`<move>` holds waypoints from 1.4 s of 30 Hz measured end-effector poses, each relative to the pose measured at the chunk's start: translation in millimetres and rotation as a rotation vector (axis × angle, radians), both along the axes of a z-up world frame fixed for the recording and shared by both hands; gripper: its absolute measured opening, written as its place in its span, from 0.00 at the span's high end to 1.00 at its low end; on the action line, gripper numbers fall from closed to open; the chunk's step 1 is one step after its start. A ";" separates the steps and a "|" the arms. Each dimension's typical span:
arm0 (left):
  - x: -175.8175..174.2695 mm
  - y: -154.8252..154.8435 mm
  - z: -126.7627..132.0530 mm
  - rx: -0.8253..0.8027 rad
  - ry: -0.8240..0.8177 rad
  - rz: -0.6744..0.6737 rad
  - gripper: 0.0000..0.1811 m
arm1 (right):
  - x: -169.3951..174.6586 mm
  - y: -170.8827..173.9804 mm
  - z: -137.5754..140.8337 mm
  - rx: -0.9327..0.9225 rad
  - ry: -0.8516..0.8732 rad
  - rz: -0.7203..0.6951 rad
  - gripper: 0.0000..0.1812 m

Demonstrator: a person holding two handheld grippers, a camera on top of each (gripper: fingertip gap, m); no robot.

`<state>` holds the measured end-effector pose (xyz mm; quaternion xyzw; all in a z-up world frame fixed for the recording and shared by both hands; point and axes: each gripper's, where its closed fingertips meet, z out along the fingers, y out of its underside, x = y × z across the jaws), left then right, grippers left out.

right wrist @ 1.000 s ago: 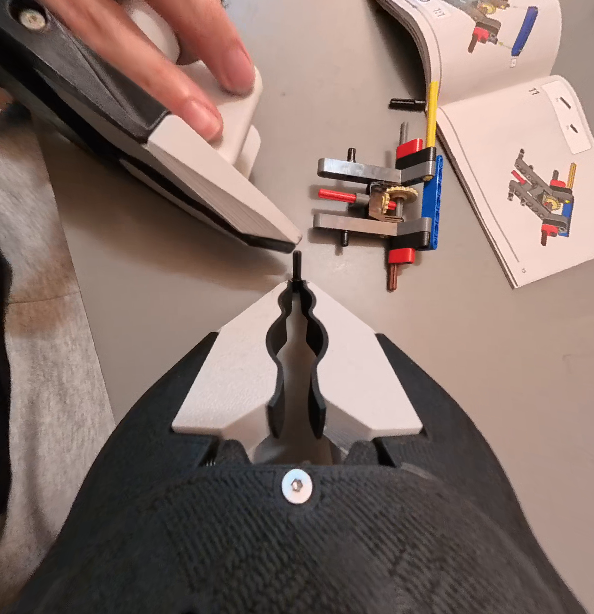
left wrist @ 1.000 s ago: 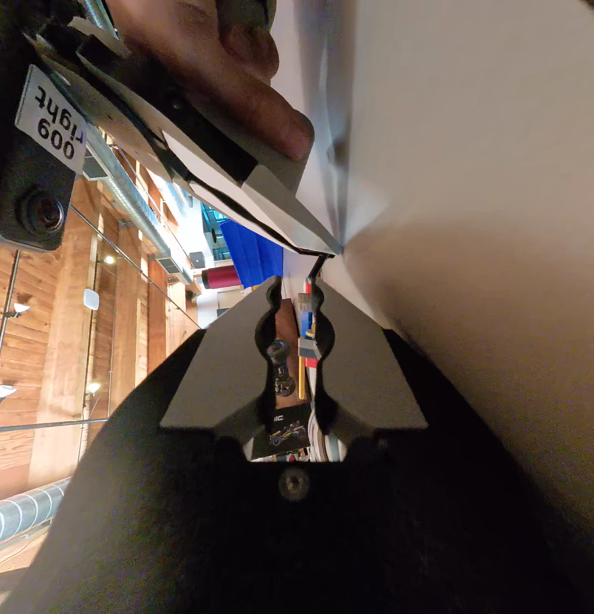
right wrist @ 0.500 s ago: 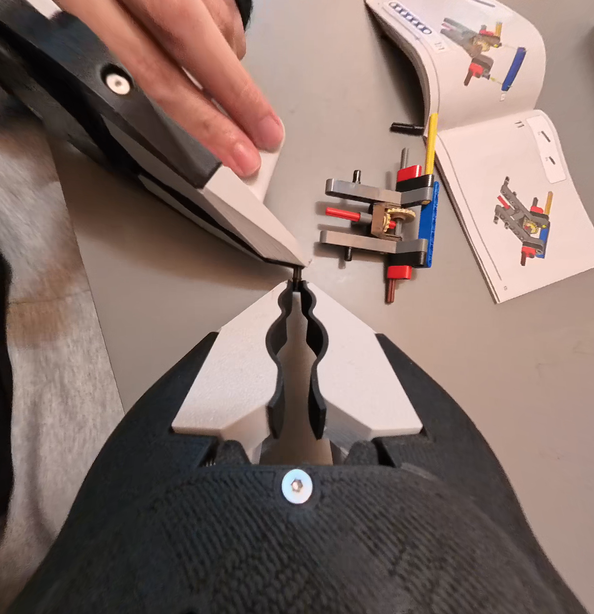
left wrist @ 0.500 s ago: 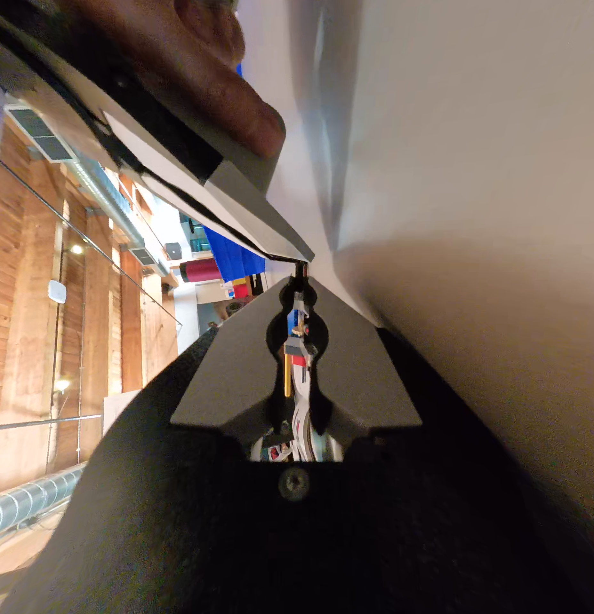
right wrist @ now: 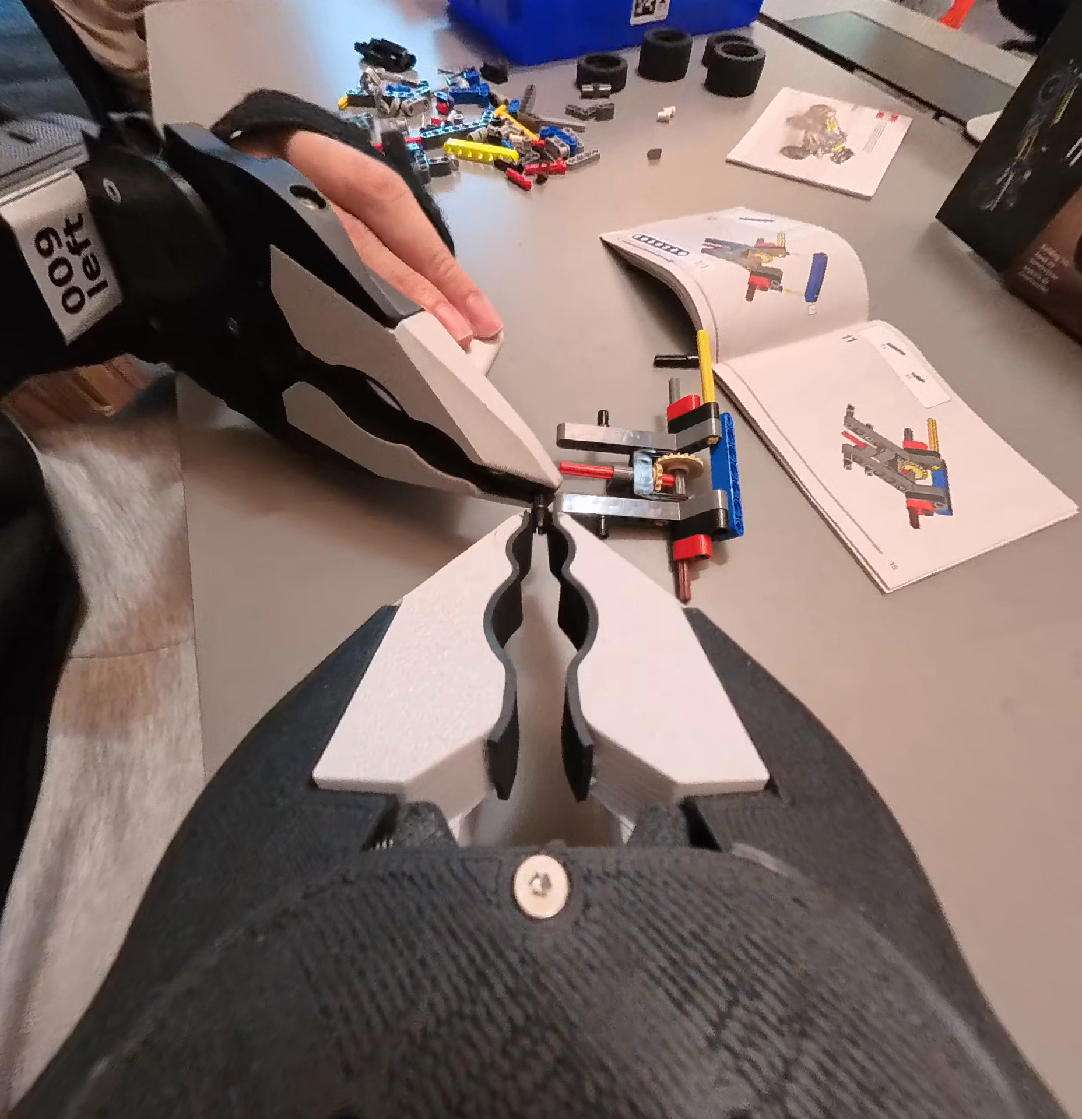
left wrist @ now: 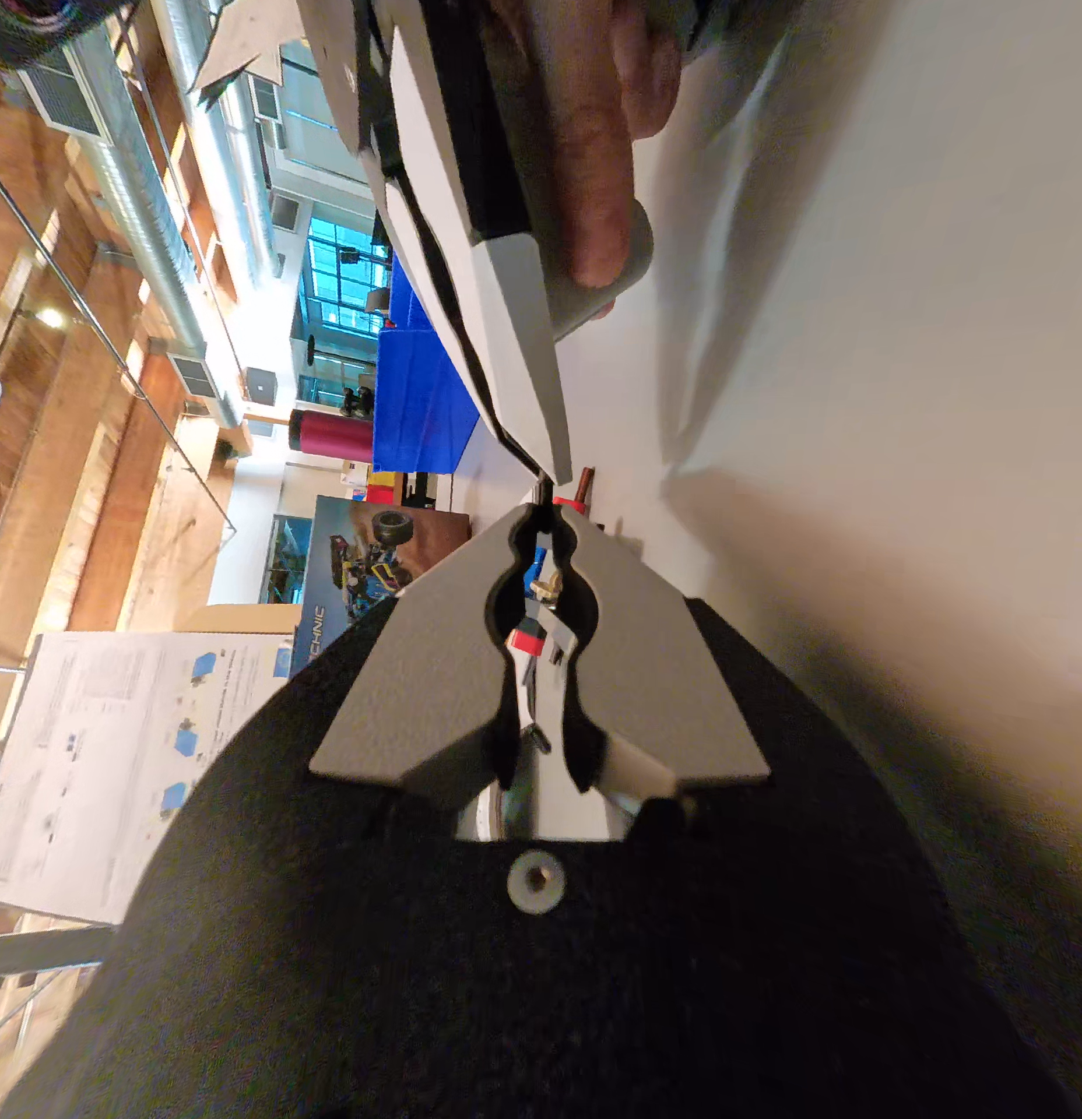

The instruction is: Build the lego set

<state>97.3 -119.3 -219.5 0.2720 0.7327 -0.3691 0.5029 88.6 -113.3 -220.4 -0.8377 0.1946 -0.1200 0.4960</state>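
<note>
Pin, small and black, is pinched at once by both nearly closed tongs, right and left, and could be flicked away if one releases unevenly.

black pin | upright, pinched at both ends | beside grey-blue-red assembly flat on table

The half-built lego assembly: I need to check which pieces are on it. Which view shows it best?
The right wrist view: the assembly lies in full view on the grey table, beside the open instruction booklet. The left wrist view shows only slivers between its own fingers.
</note>
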 end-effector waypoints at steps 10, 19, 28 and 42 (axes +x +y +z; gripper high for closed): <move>3.0 1.4 -1.6 -0.036 0.083 -0.006 0.99 | 3.8 -0.6 0.2 -0.005 -0.013 -0.023 0.98; 3.6 10.0 -20.5 0.155 -0.043 0.002 0.87 | 12.2 -12.5 -9.1 -0.040 0.047 -0.107 0.98; 14.9 8.3 -23.9 0.223 -0.122 0.081 0.92 | 8.9 -5.9 -20.4 -0.107 0.075 -0.090 0.98; 25.4 5.6 -16.0 0.125 -0.029 0.122 0.97 | 13.1 -4.6 -6.4 -0.041 0.016 -0.112 0.98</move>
